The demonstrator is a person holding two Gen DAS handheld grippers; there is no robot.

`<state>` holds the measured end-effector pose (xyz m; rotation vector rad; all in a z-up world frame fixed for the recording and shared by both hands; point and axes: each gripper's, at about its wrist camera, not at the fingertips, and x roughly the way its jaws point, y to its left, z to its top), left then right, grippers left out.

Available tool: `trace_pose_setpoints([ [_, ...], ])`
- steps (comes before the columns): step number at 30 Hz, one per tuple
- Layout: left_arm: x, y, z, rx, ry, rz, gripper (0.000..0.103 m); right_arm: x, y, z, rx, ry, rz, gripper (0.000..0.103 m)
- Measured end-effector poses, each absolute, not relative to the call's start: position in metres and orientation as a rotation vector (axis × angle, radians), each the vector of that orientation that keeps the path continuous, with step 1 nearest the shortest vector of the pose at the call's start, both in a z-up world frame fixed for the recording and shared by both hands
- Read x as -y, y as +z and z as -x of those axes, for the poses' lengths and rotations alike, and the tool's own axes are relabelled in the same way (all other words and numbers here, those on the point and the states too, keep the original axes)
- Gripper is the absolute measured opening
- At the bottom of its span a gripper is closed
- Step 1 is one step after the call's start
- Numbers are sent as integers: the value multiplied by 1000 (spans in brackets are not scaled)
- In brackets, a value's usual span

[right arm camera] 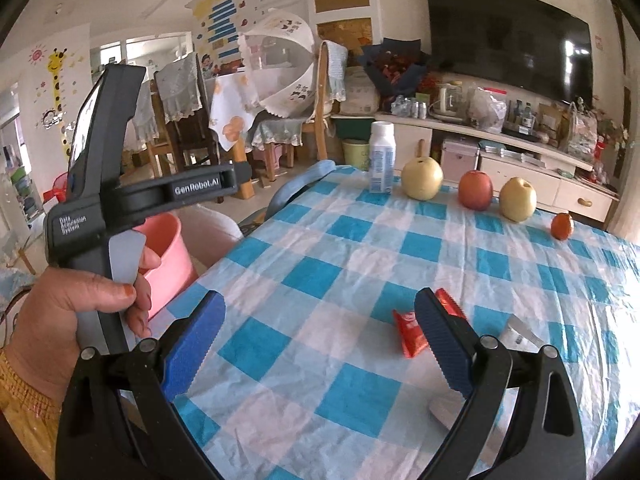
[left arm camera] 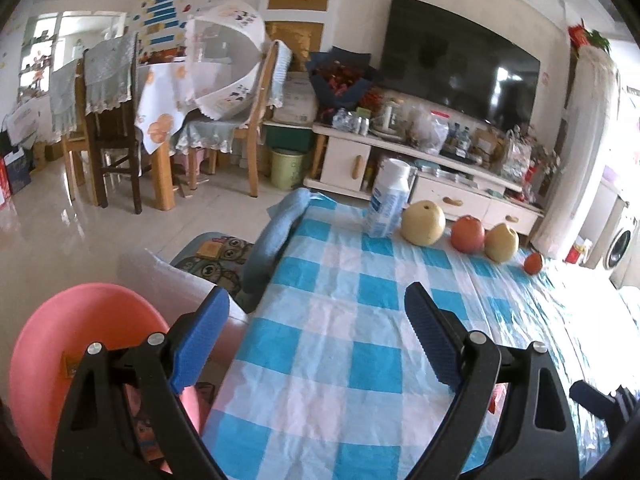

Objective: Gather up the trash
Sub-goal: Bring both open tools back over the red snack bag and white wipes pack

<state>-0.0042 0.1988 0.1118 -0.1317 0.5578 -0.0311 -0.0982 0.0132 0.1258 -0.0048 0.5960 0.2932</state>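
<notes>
A red snack wrapper lies on the blue-and-white checked tablecloth, partly behind my right gripper's right finger. A white crumpled paper scrap lies just right of it. My right gripper is open and empty, just above the cloth near the wrapper. My left gripper is open and empty over the table's left edge, beside a pink bin. The bin also shows in the right wrist view, behind the hand-held left gripper.
A white milk bottle, two yellow pears, a red apple and a small orange stand in a row at the table's far edge. A blue towel hangs at the left edge. A TV cabinet and dining chairs stand beyond.
</notes>
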Motion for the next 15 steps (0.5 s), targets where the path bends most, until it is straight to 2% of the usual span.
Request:
trace_pose_setpoints([
  [15,-144,106,4,-579,-103,37,90,44,130,101,-583,209,-73,95],
])
